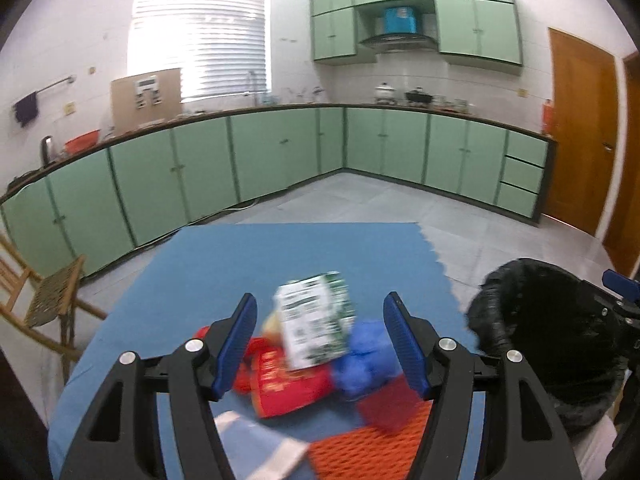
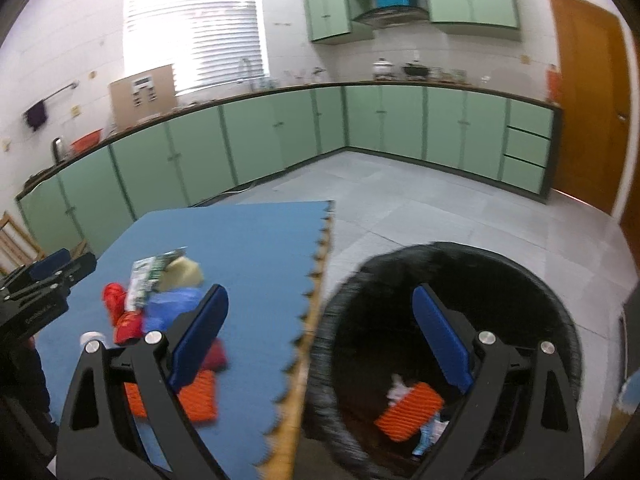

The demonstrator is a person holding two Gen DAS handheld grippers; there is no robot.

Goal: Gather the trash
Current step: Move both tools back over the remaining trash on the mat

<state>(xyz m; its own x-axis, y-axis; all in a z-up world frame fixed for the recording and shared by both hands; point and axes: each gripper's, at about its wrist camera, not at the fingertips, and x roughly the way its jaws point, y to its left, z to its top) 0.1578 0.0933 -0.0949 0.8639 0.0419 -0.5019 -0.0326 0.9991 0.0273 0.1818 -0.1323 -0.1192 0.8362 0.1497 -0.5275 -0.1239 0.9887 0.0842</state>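
A pile of trash lies on the blue foam mat (image 1: pixel 248 256): a green-and-white packet (image 1: pixel 316 320), a red packet (image 1: pixel 284 384), a crumpled blue bag (image 1: pixel 366 356), a dark red piece (image 1: pixel 386 404) and an orange mesh piece (image 1: pixel 368 452). My left gripper (image 1: pixel 320 344) is open and empty, its jaws on either side of the pile. My right gripper (image 2: pixel 320 340) is open and empty above the rim of the black-lined bin (image 2: pixel 520 280), which holds an orange mesh piece (image 2: pixel 408 412). The pile also shows in the right wrist view (image 2: pixel 160 300).
The bin (image 1: pixel 540 320) stands on the grey floor just right of the mat's toothed edge (image 2: pixel 316 280). A wooden chair (image 1: pixel 48 300) stands left of the mat. Green cabinets (image 1: pixel 280 152) line the walls; a wooden door (image 1: pixel 580 128) is at right.
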